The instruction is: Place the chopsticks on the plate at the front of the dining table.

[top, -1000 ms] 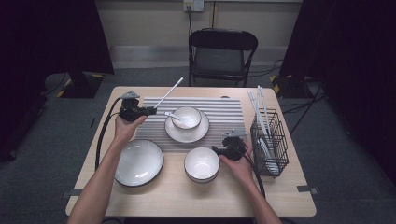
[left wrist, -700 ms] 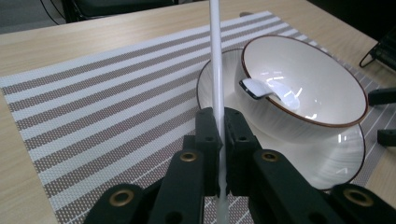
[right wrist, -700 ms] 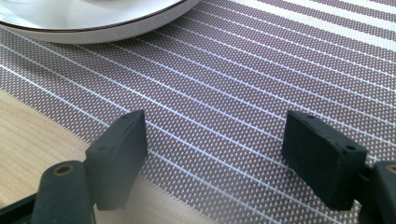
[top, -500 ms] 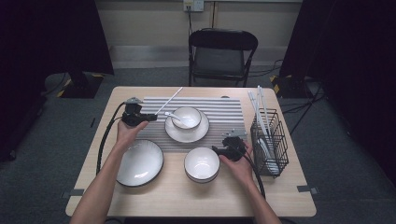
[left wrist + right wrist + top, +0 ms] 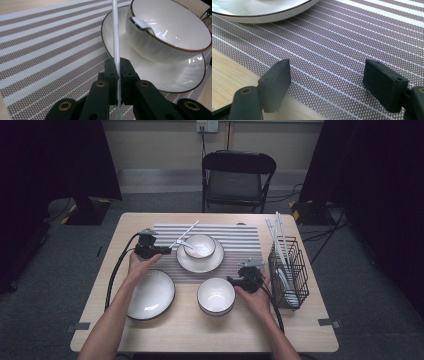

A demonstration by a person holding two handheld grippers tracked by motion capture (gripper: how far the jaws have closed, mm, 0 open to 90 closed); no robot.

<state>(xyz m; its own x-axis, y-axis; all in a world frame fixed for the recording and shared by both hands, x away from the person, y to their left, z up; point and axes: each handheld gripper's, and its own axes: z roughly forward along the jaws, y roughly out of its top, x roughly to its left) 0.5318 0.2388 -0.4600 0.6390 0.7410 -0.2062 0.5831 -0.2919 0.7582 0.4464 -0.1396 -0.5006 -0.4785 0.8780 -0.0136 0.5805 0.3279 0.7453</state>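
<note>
My left gripper is shut on a thin white stick that slants up and away over the striped mat. In the left gripper view the stick runs straight up between the closed jaws, just left of a white bowl holding a white spoon, on a plate. The same bowl and plate lie mid-mat in the high view. My right gripper is open at the mat's near edge, with nothing between its jaws.
A second white bowl sits left of my right gripper. A dark-rimmed plate lies at front left. At the right a black wire rack holds white sticks. A folding chair stands behind the wooden table.
My left hand has sunk toward the mat with the white stick and come nearer the plate's left rim. The right hand has kept still.
</note>
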